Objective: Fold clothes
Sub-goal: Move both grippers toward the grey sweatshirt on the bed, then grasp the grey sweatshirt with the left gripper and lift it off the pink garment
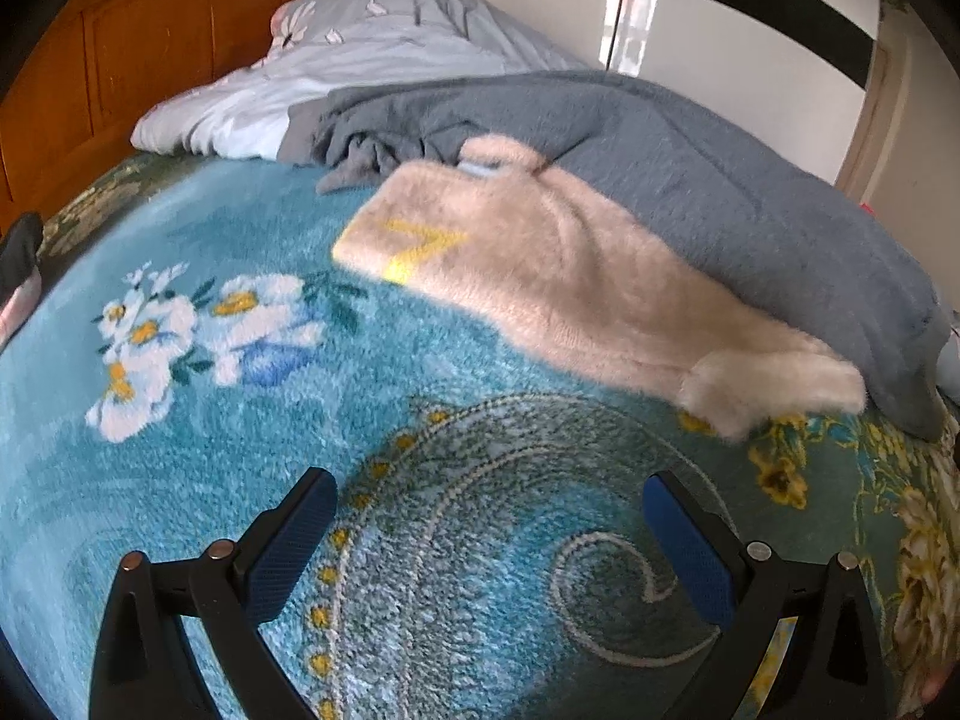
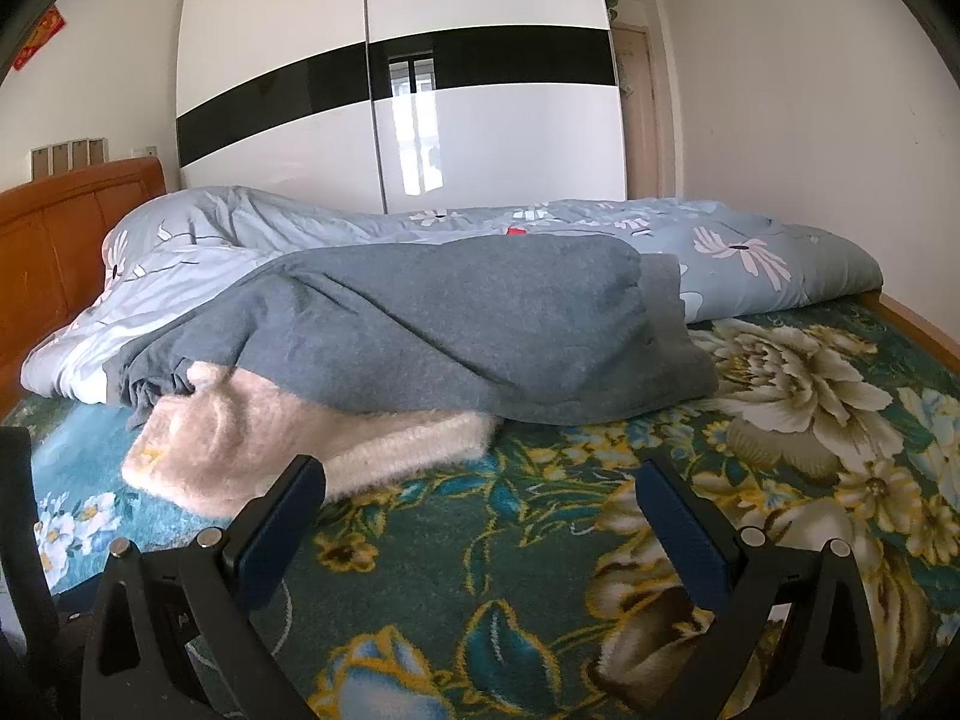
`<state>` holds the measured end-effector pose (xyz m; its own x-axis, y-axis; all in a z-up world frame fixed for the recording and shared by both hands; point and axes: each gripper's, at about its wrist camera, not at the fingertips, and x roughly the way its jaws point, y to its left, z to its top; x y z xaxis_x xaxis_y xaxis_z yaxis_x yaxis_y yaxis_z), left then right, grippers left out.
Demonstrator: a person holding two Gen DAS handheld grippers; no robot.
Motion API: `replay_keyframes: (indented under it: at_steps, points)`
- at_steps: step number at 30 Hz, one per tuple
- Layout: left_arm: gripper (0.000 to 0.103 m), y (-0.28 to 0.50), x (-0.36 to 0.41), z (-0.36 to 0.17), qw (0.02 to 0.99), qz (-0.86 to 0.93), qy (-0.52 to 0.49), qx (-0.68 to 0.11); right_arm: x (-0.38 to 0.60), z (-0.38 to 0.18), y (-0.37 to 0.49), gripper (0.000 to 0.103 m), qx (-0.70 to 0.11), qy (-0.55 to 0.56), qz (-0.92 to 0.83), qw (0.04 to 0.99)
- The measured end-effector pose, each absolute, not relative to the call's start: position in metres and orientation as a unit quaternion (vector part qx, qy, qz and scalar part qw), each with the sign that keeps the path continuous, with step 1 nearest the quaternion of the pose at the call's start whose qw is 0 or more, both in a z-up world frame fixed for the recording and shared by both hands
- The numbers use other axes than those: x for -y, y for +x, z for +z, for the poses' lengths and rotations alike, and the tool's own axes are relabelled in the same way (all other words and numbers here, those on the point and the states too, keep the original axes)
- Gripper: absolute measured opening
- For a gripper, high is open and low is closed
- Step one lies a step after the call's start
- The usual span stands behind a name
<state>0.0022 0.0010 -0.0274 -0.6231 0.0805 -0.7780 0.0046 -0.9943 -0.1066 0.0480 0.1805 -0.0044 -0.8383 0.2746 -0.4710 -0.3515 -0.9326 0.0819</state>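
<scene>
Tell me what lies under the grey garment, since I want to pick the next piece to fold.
The grey garment overlaps the far edge of a fluffy cream garment. Whether anything else lies under the grey one is hidden.

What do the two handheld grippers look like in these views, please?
Both look alike: the left gripper and right gripper each have two black angular fingers faced with blue textured pads, joined to black linkage arms by silver round pins. No cables or sleeves show.
</scene>
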Motion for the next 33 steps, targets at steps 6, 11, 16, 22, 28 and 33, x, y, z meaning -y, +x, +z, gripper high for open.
replay_keyframes:
  at_steps: [6,11,16,22,28,33]
  points:
    - [0.103,-0.005,-0.003,-0.029,0.024,0.893,-0.448,0.043,-0.178,-0.005,0.047,0.103,-0.081,-0.236,0.955,0.159]
    - [0.103,-0.008,-0.005,-0.028,0.028,0.889,-0.455,0.030,-0.178,-0.006,0.046,0.103,-0.086,-0.240,0.955,0.154]
    - [0.103,-0.011,-0.005,-0.028,0.032,0.882,-0.469,0.024,-0.178,-0.006,0.046,0.103,-0.088,-0.240,0.955,0.152]
    - [0.103,-0.024,-0.002,-0.014,0.032,0.884,-0.467,0.017,-0.178,-0.006,0.046,0.103,-0.091,-0.241,0.954,0.154]
    - [0.103,-0.043,-0.039,0.027,0.050,0.906,-0.409,-0.095,-0.192,0.004,0.057,0.103,-0.121,-0.228,0.952,0.164]
    - [0.103,-0.064,-0.076,0.035,0.082,0.905,-0.397,-0.127,-0.204,0.010,0.065,0.103,-0.136,-0.214,0.951,0.176]
